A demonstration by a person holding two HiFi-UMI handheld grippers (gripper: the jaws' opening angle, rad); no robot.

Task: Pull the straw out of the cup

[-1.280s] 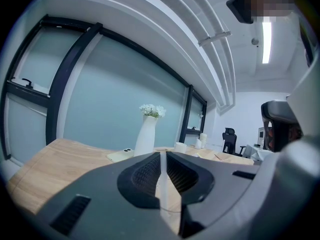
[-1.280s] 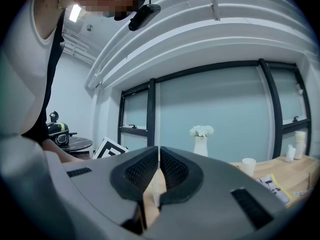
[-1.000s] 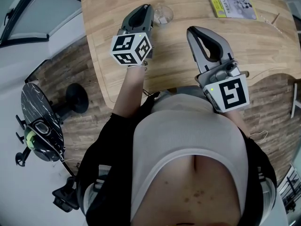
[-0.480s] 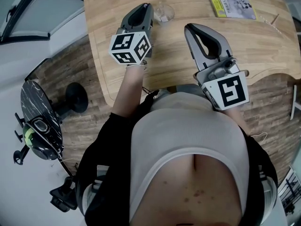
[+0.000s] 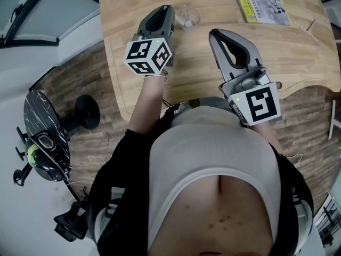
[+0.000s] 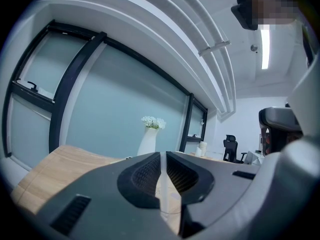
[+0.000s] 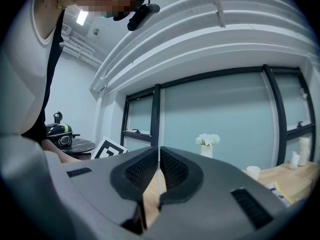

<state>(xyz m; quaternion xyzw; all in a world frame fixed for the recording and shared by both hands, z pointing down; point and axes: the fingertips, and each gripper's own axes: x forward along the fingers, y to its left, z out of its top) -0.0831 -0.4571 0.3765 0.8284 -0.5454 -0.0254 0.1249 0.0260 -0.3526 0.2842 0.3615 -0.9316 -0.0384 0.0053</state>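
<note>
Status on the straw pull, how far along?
Done: left gripper is closed on a thin pale strip, seemingly the straw. In hand: the pull, beside the clear cup on the table. Remaining: getting the straw fully clear; whether its lower end is out can't be told. The right gripper is shut, empty, away from the cup.

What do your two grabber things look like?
Both the left gripper and right gripper are grey, with long rounded jaws and black ridged pads. Each carries a white cube printed with black square markers. The person wears a white top.
</note>
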